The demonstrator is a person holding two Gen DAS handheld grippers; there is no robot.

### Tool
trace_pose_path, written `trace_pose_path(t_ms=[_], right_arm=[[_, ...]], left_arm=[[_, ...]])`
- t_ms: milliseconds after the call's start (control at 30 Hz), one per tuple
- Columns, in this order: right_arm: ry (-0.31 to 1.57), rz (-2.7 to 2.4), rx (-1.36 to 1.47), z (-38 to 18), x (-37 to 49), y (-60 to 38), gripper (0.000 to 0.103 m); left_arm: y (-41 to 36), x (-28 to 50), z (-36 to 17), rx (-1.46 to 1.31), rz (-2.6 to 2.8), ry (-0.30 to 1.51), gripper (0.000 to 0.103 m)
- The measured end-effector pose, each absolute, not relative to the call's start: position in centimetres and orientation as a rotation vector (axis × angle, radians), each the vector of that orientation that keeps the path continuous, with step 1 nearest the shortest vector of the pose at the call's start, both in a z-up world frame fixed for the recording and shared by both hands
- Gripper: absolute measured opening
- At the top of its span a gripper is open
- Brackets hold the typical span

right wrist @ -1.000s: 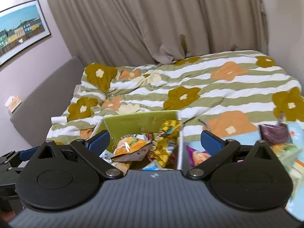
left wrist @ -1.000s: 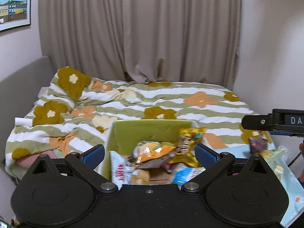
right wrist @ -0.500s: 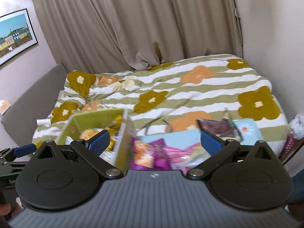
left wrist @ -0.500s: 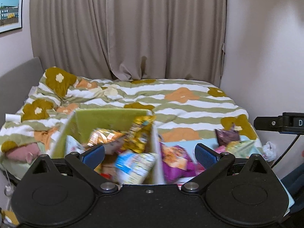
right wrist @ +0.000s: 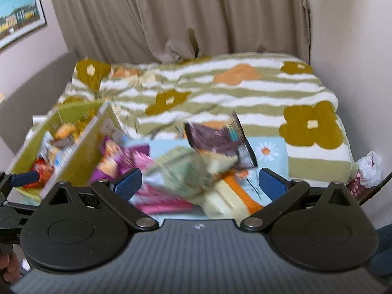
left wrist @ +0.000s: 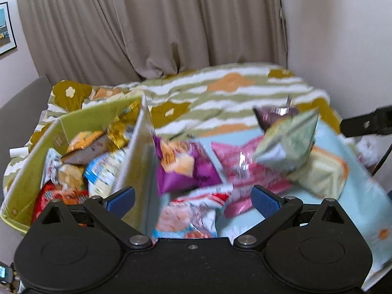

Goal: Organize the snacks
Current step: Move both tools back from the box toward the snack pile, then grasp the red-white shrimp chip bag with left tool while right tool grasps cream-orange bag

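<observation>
A green box point(left wrist: 95, 116) holds several snack bags at the left of the bed; it also shows in the right wrist view point(right wrist: 71, 109). To its right lie loose snacks: a purple bag point(left wrist: 182, 165), a pink bag point(left wrist: 241, 161), a pale green bag point(left wrist: 289, 142), a dark maroon bag point(right wrist: 215, 139) and a white-and-red bag point(left wrist: 191, 214). My left gripper point(left wrist: 193, 197) is open and empty, low over the white-and-red bag. My right gripper point(right wrist: 199, 180) is open and empty over the pale green bag point(right wrist: 182, 169).
The loose snacks lie on a light blue cloth point(left wrist: 362, 196) spread over a floral striped duvet point(right wrist: 220, 85). Curtains point(left wrist: 159, 24) hang behind the bed. A wall point(right wrist: 355, 36) runs along the right. A white plastic bag point(right wrist: 370, 169) sits beside the bed.
Both grippers have swung right, from over the green box to over the loose snacks, and moved lower and closer. Both stay open and empty.
</observation>
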State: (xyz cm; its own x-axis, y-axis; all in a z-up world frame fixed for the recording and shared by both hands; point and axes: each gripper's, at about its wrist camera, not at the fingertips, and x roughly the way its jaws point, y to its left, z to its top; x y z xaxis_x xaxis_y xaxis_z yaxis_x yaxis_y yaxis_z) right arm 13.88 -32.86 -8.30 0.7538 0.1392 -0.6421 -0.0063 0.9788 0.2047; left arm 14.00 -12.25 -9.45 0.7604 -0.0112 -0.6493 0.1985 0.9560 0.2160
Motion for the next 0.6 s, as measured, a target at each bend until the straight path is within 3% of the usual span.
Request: trace_pose_path(t_ms=[367,600], right_arm=[[0.808,0.187,0.077,-14.9,17.0,-34.1,0.103],[0.816,0.252,-0.021,-17.0,18.7,-33.8,0.103]], left_arm=[[-14.6,16.8,-16.1,0.43,0.006,0.794,0.101],[-14.5,18.4,-18.3,0.471,0.05,0.865,0.093]])
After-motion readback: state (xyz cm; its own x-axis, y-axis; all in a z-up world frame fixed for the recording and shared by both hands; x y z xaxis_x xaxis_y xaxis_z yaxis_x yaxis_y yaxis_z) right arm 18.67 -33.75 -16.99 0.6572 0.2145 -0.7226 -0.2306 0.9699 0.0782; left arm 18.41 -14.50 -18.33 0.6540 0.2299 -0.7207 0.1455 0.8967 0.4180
